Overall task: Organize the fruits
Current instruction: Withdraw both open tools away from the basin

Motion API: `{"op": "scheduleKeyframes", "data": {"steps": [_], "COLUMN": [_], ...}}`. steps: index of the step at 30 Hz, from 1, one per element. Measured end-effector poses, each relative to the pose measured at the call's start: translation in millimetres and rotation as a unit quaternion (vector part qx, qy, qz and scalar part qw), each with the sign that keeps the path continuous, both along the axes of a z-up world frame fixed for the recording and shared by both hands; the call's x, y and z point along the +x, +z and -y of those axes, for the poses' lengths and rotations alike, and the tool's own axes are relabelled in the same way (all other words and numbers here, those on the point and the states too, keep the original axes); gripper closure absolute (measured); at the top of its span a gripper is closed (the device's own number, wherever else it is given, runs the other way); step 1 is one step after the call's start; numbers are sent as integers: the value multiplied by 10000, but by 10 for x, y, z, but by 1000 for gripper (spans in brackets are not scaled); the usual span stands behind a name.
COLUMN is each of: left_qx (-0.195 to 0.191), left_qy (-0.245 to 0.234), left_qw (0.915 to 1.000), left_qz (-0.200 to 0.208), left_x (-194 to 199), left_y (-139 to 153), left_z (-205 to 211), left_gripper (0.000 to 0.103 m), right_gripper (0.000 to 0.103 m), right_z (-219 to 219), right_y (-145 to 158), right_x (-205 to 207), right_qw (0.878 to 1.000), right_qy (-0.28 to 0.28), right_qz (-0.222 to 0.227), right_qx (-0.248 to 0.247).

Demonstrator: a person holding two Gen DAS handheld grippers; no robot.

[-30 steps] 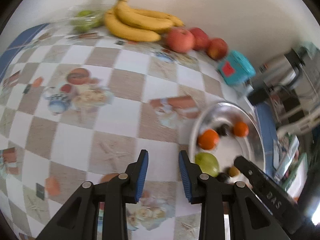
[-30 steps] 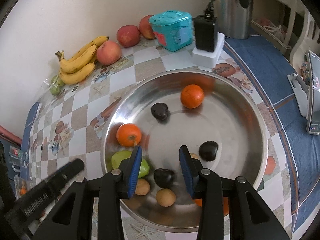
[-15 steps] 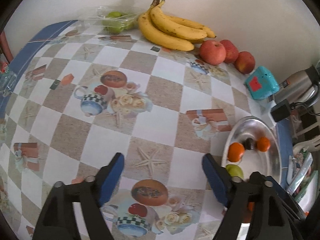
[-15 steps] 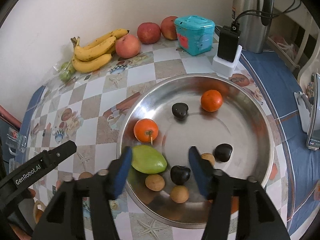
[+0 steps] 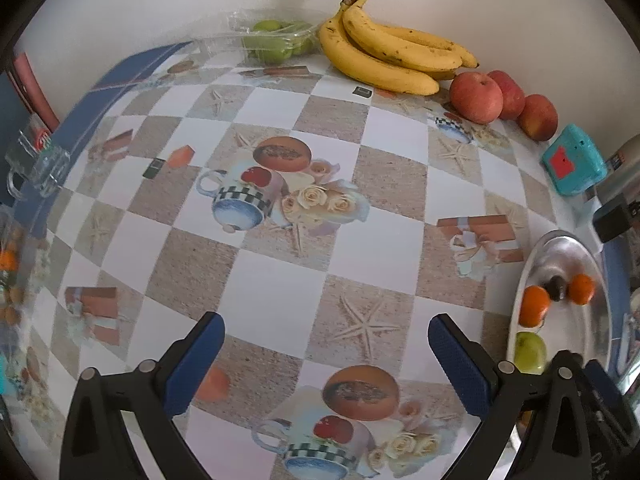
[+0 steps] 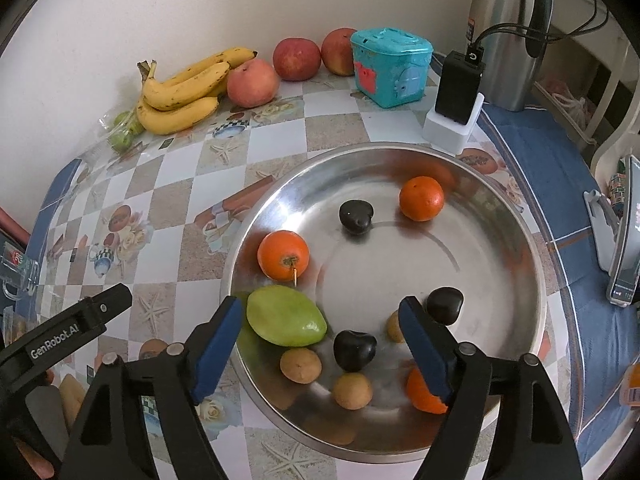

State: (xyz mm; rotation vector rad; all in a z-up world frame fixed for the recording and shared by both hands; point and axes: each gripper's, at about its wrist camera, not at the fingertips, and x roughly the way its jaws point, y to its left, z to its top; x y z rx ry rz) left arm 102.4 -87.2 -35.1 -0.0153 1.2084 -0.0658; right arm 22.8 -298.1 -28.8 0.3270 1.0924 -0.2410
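Here the left claw (image 5: 326, 354) and right claw (image 6: 320, 330) both gape wide, holding nothing.

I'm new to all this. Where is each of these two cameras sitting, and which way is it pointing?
Left wrist: rides on the left gripper, looking down across the checkered tablecloth toward the wall; its own open fingers show.
Right wrist: rides on the right gripper, looking down into the steel bowl; its open fingers show, and the left gripper's side.
Shared: bananas, apples, teal box, bowl.
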Motion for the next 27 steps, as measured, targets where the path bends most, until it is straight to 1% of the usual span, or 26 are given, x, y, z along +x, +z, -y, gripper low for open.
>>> {"op": "scheduleKeyframes", "data": {"steps": [5,10,17,19,21,23,25,27], "left_qx": [84,199,689,878,852,960,1071,1069], "left_qy": [-118,-202,-187,-173,-181,-172,-177,-170], "left_qw": [9999,9995,9959,9945,9950,9944,9932,9934], "left_qz": [6,140,558,546,484,410,427,393], "left_x": [-6,-34,-131,-172,-217,-264,-321,-375], "left_y": [-21,9,124,121,112,99,106,122], "left_z": [33,42,-12,-35,-69,-94,-121,-167], "left_gripper": [0,0,0,0,0,0,0,0], "right_gripper": [22,22,22,22,22,22,22,22], "right_z": [-2,-9,-116,-151,-173,-201,-230,-259], "right_y": [5,11,59,65,75,85,90,83], "right_x": [-6,-21,-105,-143,-183,-236,-283,-330], "right_qw": [10000,10000,9999,9999,9999,9999,9999,10000], "right_qy": [-47,-74,-21,-12,-18,-27,-11,14], "right_qz": [30,32,96,98,109,112,104,80], "right_qx": [5,38,65,77,81,65,42,42]}}
